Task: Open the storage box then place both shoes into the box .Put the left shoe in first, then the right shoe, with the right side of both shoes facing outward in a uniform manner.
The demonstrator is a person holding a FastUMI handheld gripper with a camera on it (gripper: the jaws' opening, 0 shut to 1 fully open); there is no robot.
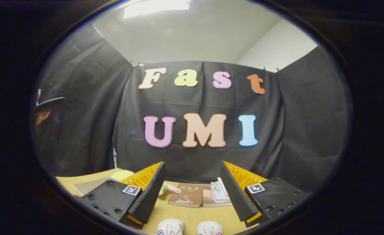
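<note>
**A:** Where is the claw (192, 191), and how do its fingers stand?

**B:** It sits low in the frame, raised above the bench (185, 215). The two fingers are spread wide, with nothing between them but bare bench and the things lying on it. Neither finger touches anything.

**A:** And the shoes?

**B:** Two white shoe toes poke in at the bottom centre of the frame, side by side, between the fingers and nearer than their tips. The left shoe toe (170, 227) lies toward the left finger, the right shoe toe (209, 227) toward the right one. Which one belongs to which foot I cannot tell, as just the tips are visible.

**A:** What lies beyond the fingers?

**B:** Ahead, in the gap, two brown books (187, 195) lie flat, touching each other, with a pale booklet (221, 191) resting against the right one. A small pink-and-green object (165, 188) sits just by the left finger. Lower left of the frame, behind that finger, there is a flat grey pad (87, 186) and something yellow-green (121, 174).

**A:** Anyone about?

**B:** At the left of the frame, a hand (41, 114) holds a dark flat object (50, 102).
</note>
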